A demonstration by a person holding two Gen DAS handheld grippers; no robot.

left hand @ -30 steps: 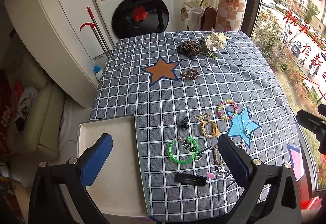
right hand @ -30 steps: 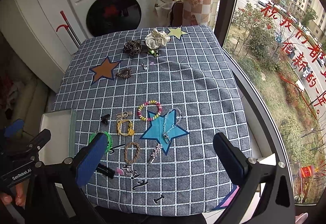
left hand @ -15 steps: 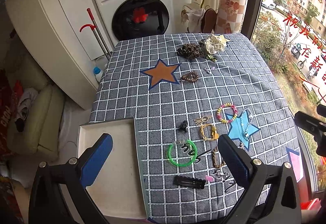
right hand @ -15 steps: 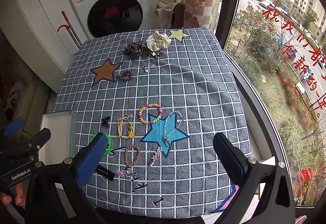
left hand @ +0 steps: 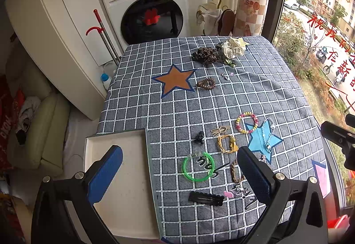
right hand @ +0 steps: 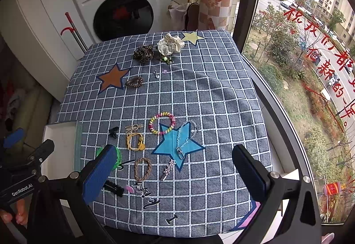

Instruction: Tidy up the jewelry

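Observation:
Jewelry lies scattered on a blue checked cloth: a green bangle (left hand: 198, 166), a yellow cord bracelet (left hand: 226, 143), a beaded bracelet (left hand: 247, 122), a silver chain (right hand: 185, 137) on a blue star, a braided brown loop (right hand: 142, 169) and a black hair clip (left hand: 206, 198). A white tray (left hand: 124, 179) rests on the cloth's near left corner. My left gripper (left hand: 179, 177) hovers open above the tray edge and bangle. My right gripper (right hand: 175, 174) hangs open over the near middle of the cloth, holding nothing.
Scrunchies (right hand: 169, 44) and a brown beaded bracelet (right hand: 134, 82) lie at the far side near an orange star. A washing machine (left hand: 146, 13) stands behind the table. A window runs along the right; a sofa (left hand: 37, 128) sits at left.
Both grippers have pulled back and up slightly, so the jewelry sits a little lower and farther in view. Nothing on the cloth has moved.

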